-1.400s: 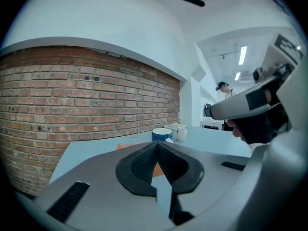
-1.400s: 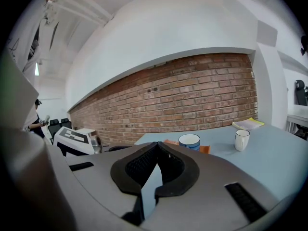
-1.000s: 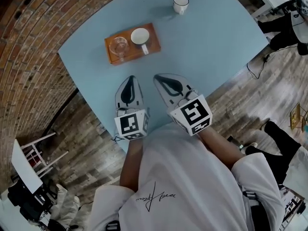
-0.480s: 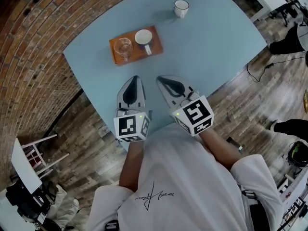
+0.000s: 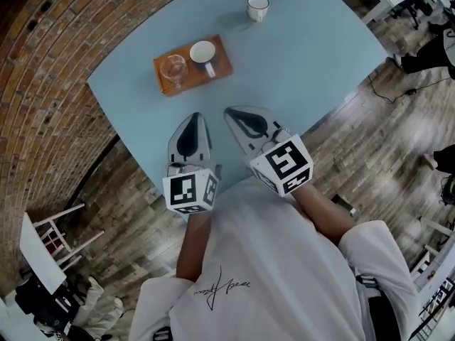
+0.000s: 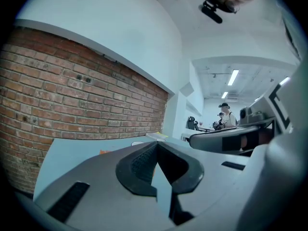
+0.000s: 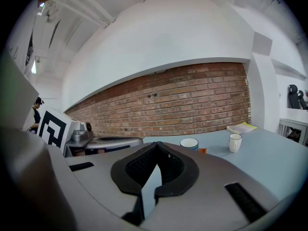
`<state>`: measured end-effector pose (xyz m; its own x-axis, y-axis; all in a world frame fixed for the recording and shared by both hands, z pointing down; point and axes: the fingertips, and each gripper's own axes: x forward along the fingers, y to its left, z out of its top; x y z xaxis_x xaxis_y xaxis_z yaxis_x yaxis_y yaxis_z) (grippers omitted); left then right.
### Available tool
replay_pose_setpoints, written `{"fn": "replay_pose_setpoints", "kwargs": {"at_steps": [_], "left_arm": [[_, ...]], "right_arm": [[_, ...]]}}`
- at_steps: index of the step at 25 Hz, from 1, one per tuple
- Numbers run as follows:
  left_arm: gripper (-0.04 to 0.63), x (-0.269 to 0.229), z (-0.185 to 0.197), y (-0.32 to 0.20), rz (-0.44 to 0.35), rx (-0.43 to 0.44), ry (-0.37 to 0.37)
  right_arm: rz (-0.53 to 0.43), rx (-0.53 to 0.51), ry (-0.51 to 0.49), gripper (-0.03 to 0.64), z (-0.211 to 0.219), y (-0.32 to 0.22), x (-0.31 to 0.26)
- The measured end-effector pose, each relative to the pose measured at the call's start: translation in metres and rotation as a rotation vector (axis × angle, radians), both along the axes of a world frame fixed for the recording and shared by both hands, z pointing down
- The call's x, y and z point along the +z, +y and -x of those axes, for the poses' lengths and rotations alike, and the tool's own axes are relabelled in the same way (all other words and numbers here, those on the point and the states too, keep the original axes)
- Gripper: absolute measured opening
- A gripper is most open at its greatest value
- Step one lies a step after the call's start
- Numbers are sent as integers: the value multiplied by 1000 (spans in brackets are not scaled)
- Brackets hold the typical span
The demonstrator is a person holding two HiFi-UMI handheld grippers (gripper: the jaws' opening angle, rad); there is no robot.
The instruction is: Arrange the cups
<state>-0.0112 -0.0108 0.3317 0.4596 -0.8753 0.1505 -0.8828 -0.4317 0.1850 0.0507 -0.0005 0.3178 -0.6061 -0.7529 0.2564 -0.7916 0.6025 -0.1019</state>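
Head view is showing both tools hanging over the near edge of the blue worktop (image 5: pixel 306 69), close to the person's body, and that is reading as a rest or ready pose and not a reach. The left gripper (image 5: pixel 198 116) is keeping its jaws pressed together with nothing between them, and the right gripper (image 5: pixel 229 111) is doing the same; each gripper's own view is confirming an empty, closed pair of jaws. Further out, an orange tray (image 5: pixel 222 67) is carrying a clear glass cup (image 5: pixel 173 68) and a white cup (image 5: pixel 203 52) side by side, probably because the tray is serving as the gathering spot. A white mug (image 5: pixel 257 7) is standing alone near the far edge, well apart from the tray, so it is likely the piece still waiting to be brought over. Compared with a second ago, the cups, mug and tray are keeping the same arrangement, both pairs of jaws are staying closed, and the left gripper is sitting slightly higher and rolled a little, while the right one is holding its place.
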Motion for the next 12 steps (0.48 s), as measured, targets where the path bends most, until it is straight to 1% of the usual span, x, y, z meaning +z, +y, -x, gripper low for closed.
{"fn": "replay_pose_setpoints", "kwargs": {"at_steps": [3,4,8,10,12], "left_arm": [[9,-6,3,4,-36,-10,-62],[9,-8,1,5,-40,-11,-69],[9,-10,-6,6,-20,-5,-27],[9,-10,-4,5,-14,-2,-8],[9,-11,-3,3,-21,2,-9]], "right_arm": [[-7,-21,-5,20,7,4,-7],[-6,-30,-10,20,8,6,-9],[28,-85,-26,20,6,11,-12],[18,-141,-12,20,9,13,-14],[5,-210,-14,20,15,15,-19]]}}
